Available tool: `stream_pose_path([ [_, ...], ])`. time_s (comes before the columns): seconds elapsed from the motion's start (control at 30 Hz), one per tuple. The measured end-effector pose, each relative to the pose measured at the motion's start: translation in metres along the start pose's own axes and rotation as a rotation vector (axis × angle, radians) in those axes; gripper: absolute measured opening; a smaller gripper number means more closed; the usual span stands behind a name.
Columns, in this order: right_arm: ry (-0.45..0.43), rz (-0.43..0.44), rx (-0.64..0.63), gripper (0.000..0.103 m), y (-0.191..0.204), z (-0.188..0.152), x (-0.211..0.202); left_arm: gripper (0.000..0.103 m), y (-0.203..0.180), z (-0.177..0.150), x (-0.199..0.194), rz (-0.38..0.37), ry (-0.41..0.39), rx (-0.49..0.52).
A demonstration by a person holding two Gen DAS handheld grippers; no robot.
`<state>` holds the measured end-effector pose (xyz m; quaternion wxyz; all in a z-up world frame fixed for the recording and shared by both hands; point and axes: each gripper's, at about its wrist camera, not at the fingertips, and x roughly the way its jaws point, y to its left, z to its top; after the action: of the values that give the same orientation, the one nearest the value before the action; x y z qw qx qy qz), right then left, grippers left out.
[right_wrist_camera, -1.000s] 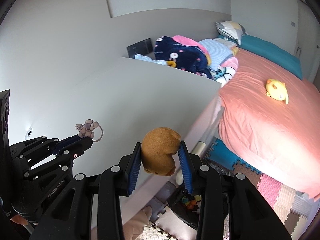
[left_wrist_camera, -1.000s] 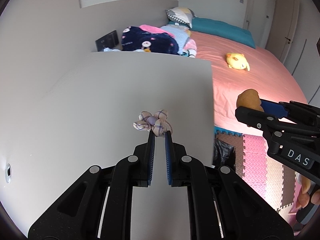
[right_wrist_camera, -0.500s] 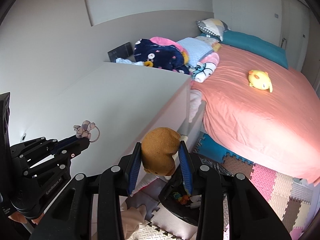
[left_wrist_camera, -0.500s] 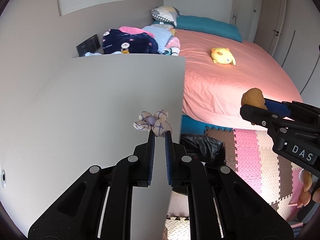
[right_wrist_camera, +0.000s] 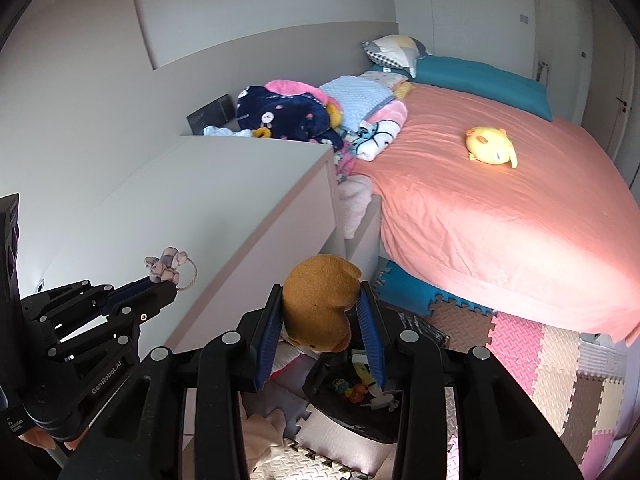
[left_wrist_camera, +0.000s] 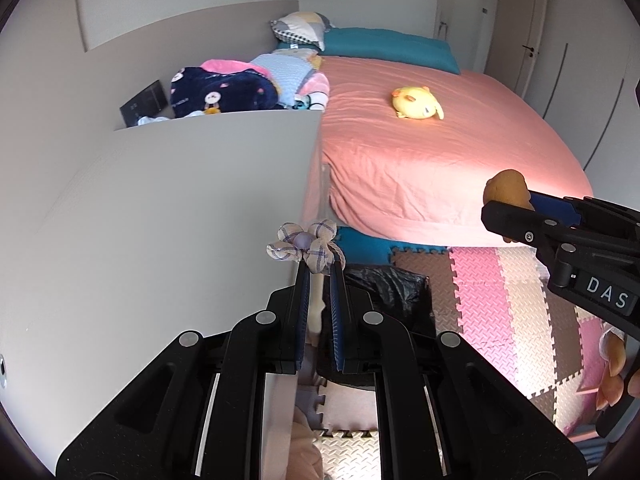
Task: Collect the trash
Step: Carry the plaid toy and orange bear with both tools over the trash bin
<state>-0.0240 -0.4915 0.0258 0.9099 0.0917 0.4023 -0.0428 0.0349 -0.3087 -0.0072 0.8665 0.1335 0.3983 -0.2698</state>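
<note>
My left gripper (left_wrist_camera: 320, 268) pinches a plaid flower hair tie (left_wrist_camera: 306, 245) at its tips. My right gripper (right_wrist_camera: 320, 312) clamps a brown plush (right_wrist_camera: 320, 308) above the black trash bag (right_wrist_camera: 360, 396) at 6 o'clock.

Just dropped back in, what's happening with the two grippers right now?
Both are loaded. The left gripper is shut on a small plaid fabric flower with a hair-tie loop; the right gripper is clamped on a brown sponge-like lump. Both hang past the white cabinet's edge, above a black trash bag on the floor mats.
</note>
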Motion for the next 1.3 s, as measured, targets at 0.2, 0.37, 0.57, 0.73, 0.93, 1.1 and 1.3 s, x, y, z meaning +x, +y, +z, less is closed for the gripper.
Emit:
stream_pose_path([
  [0.2, -0.010, -0.028, 0.028, 0.039, -0.017, -0.004, -0.010, 0.010, -0.018, 0.003, 0.003, -0.027, 0.005, 0.028],
  [0.37, -0.016, -0.052, 0.053, 0.039, -0.032, -0.007, -0.016, 0.010, -0.033, 0.008, 0.008, -0.051, 0.008, 0.056],
  [0.57, -0.021, -0.078, 0.089, 0.039, -0.051, -0.008, -0.020, 0.010, -0.049, 0.013, 0.013, -0.076, 0.012, 0.090],
  [0.73, -0.025, -0.100, 0.117, 0.039, -0.064, -0.008, -0.023, 0.010, -0.062, 0.016, 0.018, -0.097, 0.019, 0.123],
  [0.93, -0.023, -0.130, 0.148, 0.039, -0.077, -0.010, -0.023, 0.010, -0.076, 0.018, 0.024, -0.123, 0.026, 0.149],
  [1.1, -0.017, -0.144, 0.161, 0.039, -0.087, -0.010, -0.021, 0.010, -0.083, 0.019, 0.032, -0.144, 0.042, 0.165],
  [1.3, -0.001, -0.154, 0.175, 0.039, -0.094, -0.010, -0.014, 0.010, -0.089, 0.018, 0.041, -0.152, 0.066, 0.180],
])
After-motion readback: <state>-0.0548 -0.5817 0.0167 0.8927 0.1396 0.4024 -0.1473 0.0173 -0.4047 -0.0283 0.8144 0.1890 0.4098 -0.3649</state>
